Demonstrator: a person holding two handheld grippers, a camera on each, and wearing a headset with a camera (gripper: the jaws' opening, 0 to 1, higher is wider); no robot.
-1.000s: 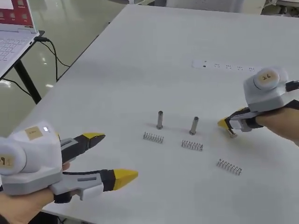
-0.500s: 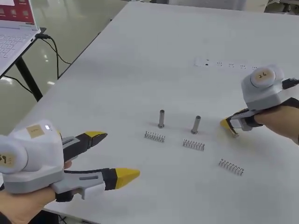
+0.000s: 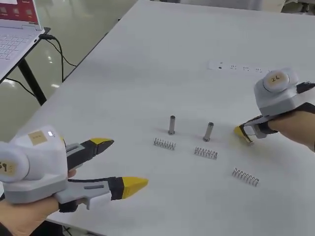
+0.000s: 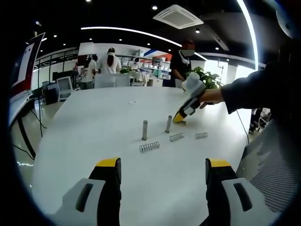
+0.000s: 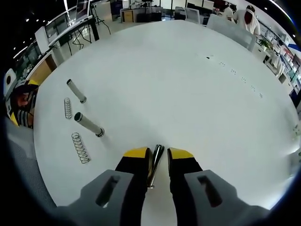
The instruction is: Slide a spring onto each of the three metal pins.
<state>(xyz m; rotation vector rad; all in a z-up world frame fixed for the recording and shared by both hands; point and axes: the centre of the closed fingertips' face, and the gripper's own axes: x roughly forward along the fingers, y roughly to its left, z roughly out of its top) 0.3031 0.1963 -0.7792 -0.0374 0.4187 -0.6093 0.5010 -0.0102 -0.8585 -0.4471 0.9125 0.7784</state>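
Two metal pins stand upright on the white table, one (image 3: 172, 125) on the left and one (image 3: 209, 132) on the right. In front of them lie three springs (image 3: 164, 144) (image 3: 205, 153) (image 3: 245, 177). My right gripper (image 3: 244, 133) rests its tips on the table to the right of the pins. The right gripper view shows it (image 5: 159, 155) shut on a third metal pin (image 5: 155, 162) lying between the jaws. My left gripper (image 3: 123, 163) is open and holds nothing at the near left; its jaws (image 4: 162, 165) point toward the pins (image 4: 145, 130) and springs (image 4: 149, 147).
A white power strip (image 3: 236, 68) lies flat on the table beyond the right gripper. Off the table's left edge, a laptop (image 3: 15, 29) sits on a stand with a cable hanging (image 3: 59, 49). Several people stand behind the table in the left gripper view.
The head camera has drifted a little, which shifts the whole picture. The grippers, pins and springs keep their places.
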